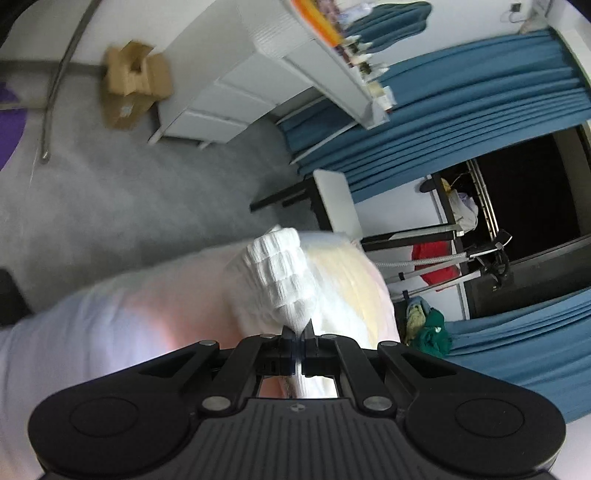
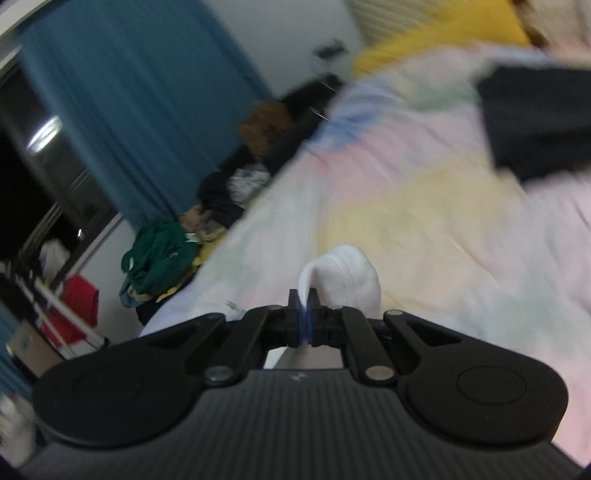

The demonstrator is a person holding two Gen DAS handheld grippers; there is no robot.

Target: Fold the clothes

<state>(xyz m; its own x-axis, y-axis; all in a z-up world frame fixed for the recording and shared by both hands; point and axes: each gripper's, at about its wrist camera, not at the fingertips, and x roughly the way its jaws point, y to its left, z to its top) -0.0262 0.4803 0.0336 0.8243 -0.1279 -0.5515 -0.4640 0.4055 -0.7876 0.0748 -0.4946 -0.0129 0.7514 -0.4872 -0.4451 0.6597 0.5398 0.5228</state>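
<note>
My left gripper (image 1: pixel 297 334) is shut on a white ribbed sock (image 1: pixel 284 273), which stands up from the jaws above a pastel bed cover (image 1: pixel 110 325). My right gripper (image 2: pixel 304 308) is shut on white sock fabric (image 2: pixel 351 275) that bulges just ahead of the fingers, over the same pastel cover (image 2: pixel 424 206). I cannot tell whether both grippers hold one sock or two. The right wrist view is blurred.
A dark garment (image 2: pixel 535 122) and a yellow item (image 2: pixel 443 33) lie on the bed's far side. A pile of green and dark clothes (image 2: pixel 159 254) sits beside the bed. A white drawer unit (image 1: pixel 229 92), cardboard box (image 1: pixel 133 85), blue curtains (image 1: pixel 461 122) and drying rack (image 1: pixel 443 254) stand around.
</note>
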